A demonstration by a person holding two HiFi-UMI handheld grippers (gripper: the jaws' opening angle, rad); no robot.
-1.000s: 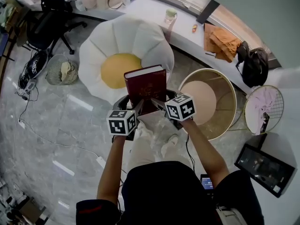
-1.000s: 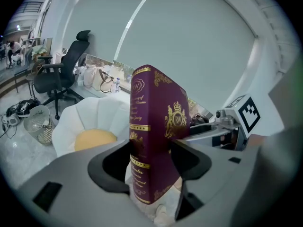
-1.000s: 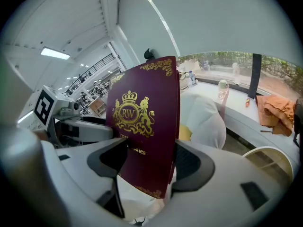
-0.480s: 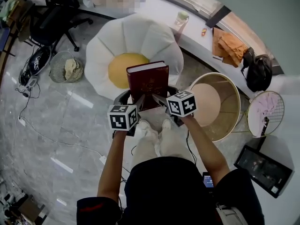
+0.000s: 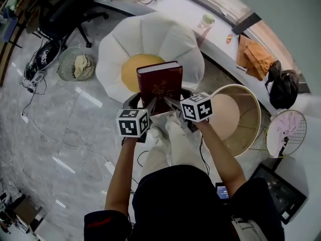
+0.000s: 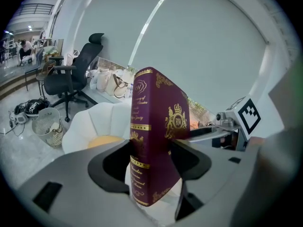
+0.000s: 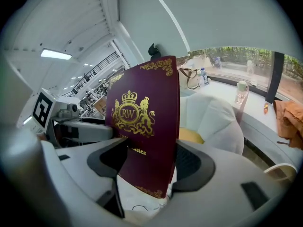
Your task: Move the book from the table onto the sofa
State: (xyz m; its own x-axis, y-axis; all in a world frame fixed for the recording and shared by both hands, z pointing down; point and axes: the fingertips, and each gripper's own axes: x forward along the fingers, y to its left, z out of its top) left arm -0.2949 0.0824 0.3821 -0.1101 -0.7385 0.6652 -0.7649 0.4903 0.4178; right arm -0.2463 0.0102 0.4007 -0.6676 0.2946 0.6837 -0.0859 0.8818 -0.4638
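In front of the sofa, book: we hold it upright in the air, closer to the yellow cushion than before.
Left gripper: pinches the book.
Right gripper: pinches it too.

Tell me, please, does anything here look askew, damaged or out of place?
Nothing stands out: the book, closed and intact, stands upright, clamped by the left gripper and right gripper, near the sofa.

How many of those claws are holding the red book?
2. The left gripper clamps the book near its spine; the right gripper clamps its lower edge alongside. No others visible.
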